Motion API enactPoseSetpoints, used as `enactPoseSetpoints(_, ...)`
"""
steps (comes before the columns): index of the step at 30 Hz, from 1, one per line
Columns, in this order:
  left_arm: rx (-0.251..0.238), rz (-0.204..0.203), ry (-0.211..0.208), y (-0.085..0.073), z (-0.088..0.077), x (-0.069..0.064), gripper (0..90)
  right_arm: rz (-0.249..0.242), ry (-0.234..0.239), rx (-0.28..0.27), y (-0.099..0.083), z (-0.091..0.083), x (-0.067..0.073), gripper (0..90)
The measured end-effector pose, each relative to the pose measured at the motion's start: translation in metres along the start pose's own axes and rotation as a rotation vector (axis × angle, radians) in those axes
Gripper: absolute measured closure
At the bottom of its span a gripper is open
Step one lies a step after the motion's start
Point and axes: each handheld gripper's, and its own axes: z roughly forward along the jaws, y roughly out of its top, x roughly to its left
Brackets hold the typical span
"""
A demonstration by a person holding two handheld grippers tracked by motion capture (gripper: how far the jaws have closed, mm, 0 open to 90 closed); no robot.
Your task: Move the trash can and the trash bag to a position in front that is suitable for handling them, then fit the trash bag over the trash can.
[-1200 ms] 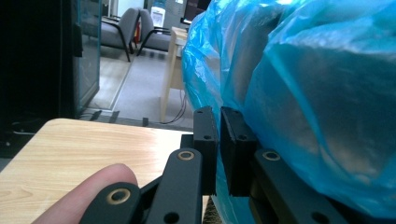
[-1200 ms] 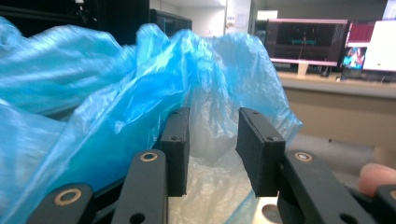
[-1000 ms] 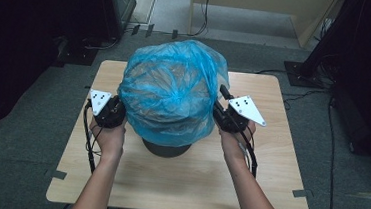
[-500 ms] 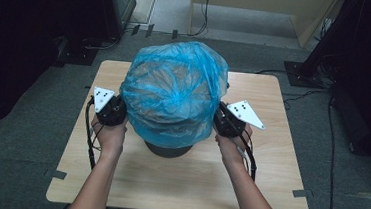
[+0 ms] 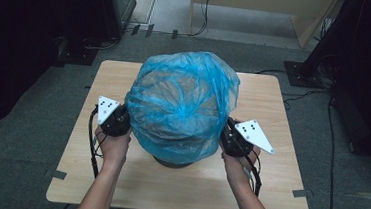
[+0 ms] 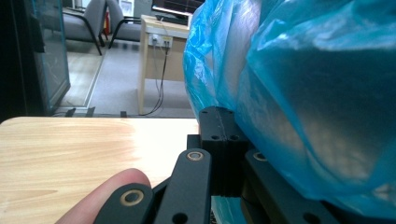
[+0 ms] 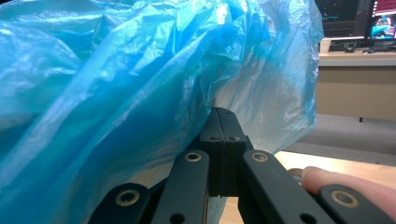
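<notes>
Left tongs (image 6: 223, 135) closed tight, jaws together, pressed against the blue plastic bag (image 5: 183, 104); pinching film or not, impossible to tell. Right tongs (image 7: 223, 135) likewise closed at the bag's opposite side. Bag draped over a dark round base, mid-tabletop (image 5: 272, 186).

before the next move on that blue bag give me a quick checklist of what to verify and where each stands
1. Left gripper jaws closed: ok, they meet, pressed against the blue bag.
2. Right gripper jaws closed: ok, they meet at the bag's edge.
3. Film really pinched between each pair of jaws: cannot tell, the plastic drapes over both tips.
4. Grippers on opposite sides of the bag: ok, one at each flank in the high view.
5. Dark base under the bag resting on the table: ok.
6. What the bag covers: cannot tell, the film hides it.
</notes>
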Motion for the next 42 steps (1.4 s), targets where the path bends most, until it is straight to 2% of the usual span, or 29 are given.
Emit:
enactPoseSetpoints(8,-0.012,-0.004,-0.036,-0.008,-0.014,-0.017,90.0,-0.012,-0.019,-0.004,-0.001,-0.034,0.001,90.0)
enactPoseSetpoints(11,-0.011,0.023,-0.038,-0.009,-0.015,-0.021,90.0,-0.031,0.008,-0.006,-0.002,-0.044,-0.005,90.0)
enactPoseSetpoints(13,-0.011,0.019,-0.012,-0.007,-0.016,-0.018,88.3,-0.054,0.022,-0.023,-0.001,-0.052,-0.011,82.8)
enactPoseSetpoints(15,-0.015,-0.01,0.016,-0.003,-0.018,-0.01,81.3,-0.048,0.019,-0.042,0.001,-0.061,-0.02,81.3)
enactPoseSetpoints(18,-0.001,-0.056,0.026,0.002,-0.021,0.001,64.9,-0.009,0.046,-0.061,0.008,-0.075,-0.037,78.7)
enactPoseSetpoints(20,-0.007,-0.078,0.016,0.004,-0.024,0.005,55.8,0.0,0.047,-0.075,0.012,-0.081,-0.045,77.8)
enactPoseSetpoints(23,-0.026,-0.097,-0.013,0.008,-0.034,0.009,46.9,0.004,0.031,-0.101,0.017,-0.088,-0.054,76.5)
enactPoseSetpoints(29,-0.059,-0.133,-0.041,0.015,-0.053,0.024,37.6,0.016,-0.001,-0.133,0.028,-0.091,-0.064,75.6)
enactPoseSetpoints(32,-0.064,-0.154,-0.061,0.023,-0.062,0.032,29.6,0.011,-0.005,-0.146,0.033,-0.089,-0.063,74.6)
enactPoseSetpoints(35,-0.105,-0.154,-0.081,0.03,-0.078,0.036,26.4,-0.006,-0.013,-0.155,0.035,-0.086,-0.06,74.0)
enactPoseSetpoints(39,-0.138,-0.123,-0.102,0.04,-0.097,0.031,21.5,-0.009,-0.017,-0.158,0.039,-0.082,-0.059,72.7)
enactPoseSetpoints(42,-0.156,-0.097,-0.127,0.043,-0.108,0.02,21.5,-0.011,-0.023,-0.154,0.042,-0.077,-0.059,72.3)
